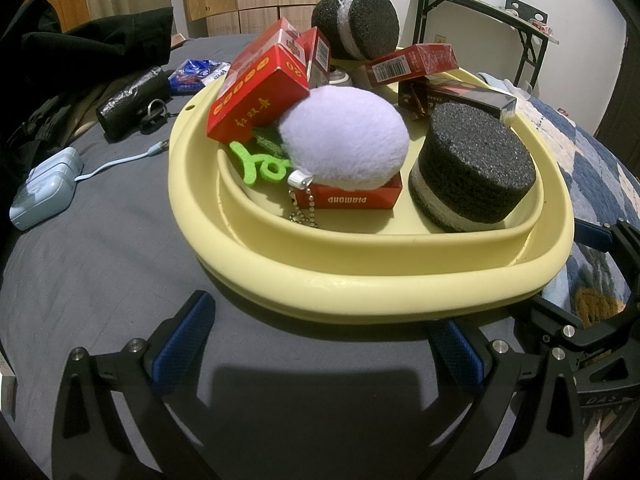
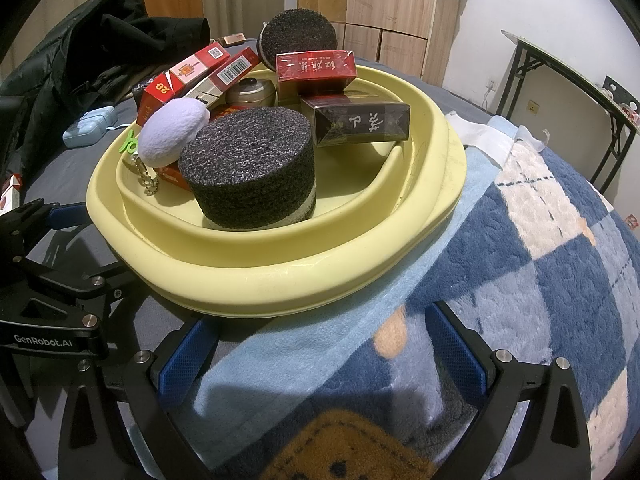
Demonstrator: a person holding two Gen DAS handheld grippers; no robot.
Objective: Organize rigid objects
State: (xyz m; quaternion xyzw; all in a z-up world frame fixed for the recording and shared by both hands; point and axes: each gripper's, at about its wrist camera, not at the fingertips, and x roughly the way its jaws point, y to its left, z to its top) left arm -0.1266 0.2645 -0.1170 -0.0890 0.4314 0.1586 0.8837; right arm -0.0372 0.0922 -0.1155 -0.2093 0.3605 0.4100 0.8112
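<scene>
A pale yellow basin (image 1: 360,288) (image 2: 280,272) sits on the bed, filled with things. Inside lie several red cigarette boxes (image 1: 256,104) (image 2: 316,70), a dark box (image 1: 460,98) (image 2: 362,122), two black foam cylinders (image 1: 472,168) (image 2: 252,164), a white plush ball (image 1: 344,140) (image 2: 172,132) with a bead chain, and a small metal tin (image 2: 250,94). My left gripper (image 1: 320,356) stands open just short of the basin's near rim, holding nothing. My right gripper (image 2: 320,356) is open too, over a light blue towel (image 2: 320,336) by the rim.
A grey sheet (image 1: 100,260) covers the left of the bed, a blue checked blanket (image 2: 540,280) the right. A pale blue case (image 1: 44,188) with a cable, a black roll (image 1: 132,104) and dark clothing (image 1: 100,44) lie at the left. A folding table (image 2: 568,80) stands at the right.
</scene>
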